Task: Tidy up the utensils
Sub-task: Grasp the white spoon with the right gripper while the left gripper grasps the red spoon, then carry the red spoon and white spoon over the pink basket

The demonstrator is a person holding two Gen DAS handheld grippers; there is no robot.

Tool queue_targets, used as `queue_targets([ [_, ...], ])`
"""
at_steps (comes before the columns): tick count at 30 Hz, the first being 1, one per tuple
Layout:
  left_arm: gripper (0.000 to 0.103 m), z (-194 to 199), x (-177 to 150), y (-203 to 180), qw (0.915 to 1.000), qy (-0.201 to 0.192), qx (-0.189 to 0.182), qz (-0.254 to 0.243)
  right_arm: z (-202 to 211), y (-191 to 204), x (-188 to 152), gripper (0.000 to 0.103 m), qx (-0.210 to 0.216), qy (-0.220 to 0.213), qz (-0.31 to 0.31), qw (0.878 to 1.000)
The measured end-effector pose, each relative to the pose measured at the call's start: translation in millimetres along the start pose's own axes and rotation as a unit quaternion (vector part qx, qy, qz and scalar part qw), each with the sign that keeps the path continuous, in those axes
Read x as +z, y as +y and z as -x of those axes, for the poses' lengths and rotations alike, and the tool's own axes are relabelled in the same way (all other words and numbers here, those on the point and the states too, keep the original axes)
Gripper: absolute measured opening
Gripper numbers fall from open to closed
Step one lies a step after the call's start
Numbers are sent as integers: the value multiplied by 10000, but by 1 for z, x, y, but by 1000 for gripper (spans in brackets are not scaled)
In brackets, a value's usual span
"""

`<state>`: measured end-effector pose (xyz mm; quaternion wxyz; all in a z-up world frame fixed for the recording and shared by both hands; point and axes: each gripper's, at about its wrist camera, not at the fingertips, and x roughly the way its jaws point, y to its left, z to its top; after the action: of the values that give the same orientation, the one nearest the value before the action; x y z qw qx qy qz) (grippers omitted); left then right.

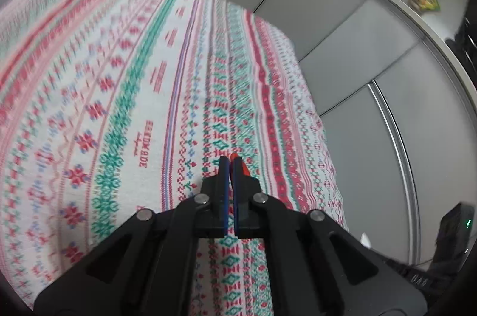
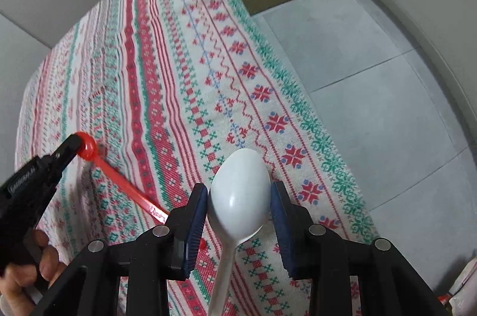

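While the right gripper clamps the white spoon bowl-forward, the left gripper, clamped on the red spoon, lies leftward, handle slanting towards it

patterned tablecloth over the table, grey floor tiles beside it.

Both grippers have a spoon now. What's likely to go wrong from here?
1. The left gripper pinches the red spoon only at its round end, so the long handle may swing or slip out.
2. The right gripper holds the white spoon across its curved bowl, which may twist or pop free.
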<state>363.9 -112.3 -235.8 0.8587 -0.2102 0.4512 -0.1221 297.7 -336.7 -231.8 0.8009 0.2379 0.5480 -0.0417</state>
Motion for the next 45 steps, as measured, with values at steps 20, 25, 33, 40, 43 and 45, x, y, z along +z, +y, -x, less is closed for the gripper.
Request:
queue_targets([
  [20,2,180,-34,-58,9748,-1336,153,-1782,134,44,-40,38,478,-1526,586,9854],
  [25,2,225,-37,-54,9623,-1666,245,-2135,149,72,-53,38,611,-1753,939,9781],
  [33,2,288,-32,-21,9515,-2118,448,-2187,153,116,-75,39,1136,-1883,1352,9661],
  [40,2,325,-32,17,9424,-2465,692,-2154,145,164,-97,39,1288,-1975,1809,9548],
  [43,2,331,-32,33,9362,-2636,896,-2143,139,184,-106,39,1362,-2028,2001,9488],
  [45,2,333,-30,48,9409,-2608,872,-1976,137,195,-112,39,1427,-2052,2067,9459],
])
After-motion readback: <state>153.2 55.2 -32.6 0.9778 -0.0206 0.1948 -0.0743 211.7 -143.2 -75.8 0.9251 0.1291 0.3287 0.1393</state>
